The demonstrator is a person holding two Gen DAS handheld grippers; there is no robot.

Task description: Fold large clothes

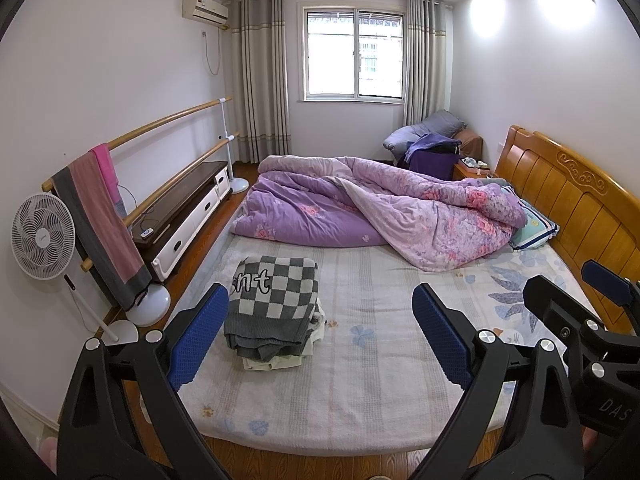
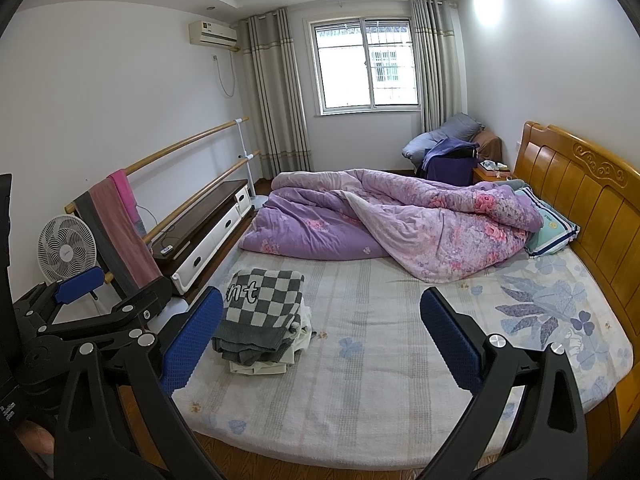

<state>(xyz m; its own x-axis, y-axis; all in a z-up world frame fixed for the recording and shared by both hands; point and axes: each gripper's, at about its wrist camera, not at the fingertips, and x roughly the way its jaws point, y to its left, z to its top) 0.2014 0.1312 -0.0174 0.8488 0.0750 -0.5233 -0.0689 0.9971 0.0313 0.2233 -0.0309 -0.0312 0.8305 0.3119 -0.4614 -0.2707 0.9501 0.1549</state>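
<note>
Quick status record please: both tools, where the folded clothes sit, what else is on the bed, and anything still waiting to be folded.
left tool: open, empty, held above the near edge of the bed
right tool: open, empty, level with the left one
folded stack: checkered grey-and-white garment on top, lighter pieces under it, on the bed's left near part
bed: bare sheet in front of both tools
quilt: purple floral, bunched along the far side
pillow: by the headboard
unfolded clothes on the bed: none visible
towels on rail: hanging, left wall

right claw (image 2: 320, 338) spread above bed (image 2: 380, 380), folded checkered sweater (image 2: 260, 312)
</note>
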